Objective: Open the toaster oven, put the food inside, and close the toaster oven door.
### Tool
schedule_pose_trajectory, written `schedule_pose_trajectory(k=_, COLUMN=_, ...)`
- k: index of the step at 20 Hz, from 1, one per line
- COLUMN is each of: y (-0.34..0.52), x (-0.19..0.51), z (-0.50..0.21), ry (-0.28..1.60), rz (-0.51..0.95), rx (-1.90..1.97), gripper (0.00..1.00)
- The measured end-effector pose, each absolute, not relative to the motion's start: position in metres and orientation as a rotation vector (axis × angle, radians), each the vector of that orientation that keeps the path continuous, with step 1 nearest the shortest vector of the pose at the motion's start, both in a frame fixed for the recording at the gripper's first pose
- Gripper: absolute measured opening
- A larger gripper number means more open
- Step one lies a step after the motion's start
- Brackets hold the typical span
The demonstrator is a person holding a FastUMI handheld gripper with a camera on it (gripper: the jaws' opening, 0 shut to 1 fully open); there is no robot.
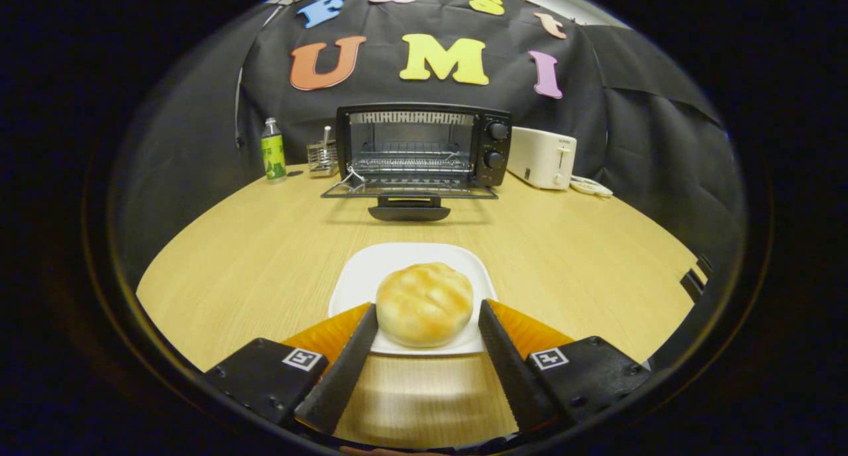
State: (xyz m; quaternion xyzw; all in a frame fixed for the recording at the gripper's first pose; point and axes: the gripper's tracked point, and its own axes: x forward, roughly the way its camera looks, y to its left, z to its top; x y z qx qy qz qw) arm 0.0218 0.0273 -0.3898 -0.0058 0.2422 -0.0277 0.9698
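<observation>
Here the fingers (427, 310) are spread wide, one on each side of a golden bun (424, 303); whether the tips touch it cannot be told. The bun sits on a white plate (371, 270) that rests on the pale wooden surface (252, 257) just ahead of the fingers. Farther on, past a bare stretch of surface, stands a black toaster oven (424, 144) with its glass door (409, 192) folded down flat toward the plate and the wire rack inside showing. Left of the oven are a small wire holder (322, 158) and a green bottle (273, 150). To its right stands a white toaster (542, 158), with a small white item (591, 187) beside it.
</observation>
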Motion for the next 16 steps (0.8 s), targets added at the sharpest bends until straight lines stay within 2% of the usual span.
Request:
schedule_pose_trajectory(k=6, y=0.022, x=0.021, z=-0.383, ry=0.454, rz=-0.061, rx=0.008, gripper=0.80)
schedule_pose_trajectory(k=16, y=0.034, x=0.040, z=-0.323, ry=0.321, rz=0.019, rx=0.103, gripper=0.78)
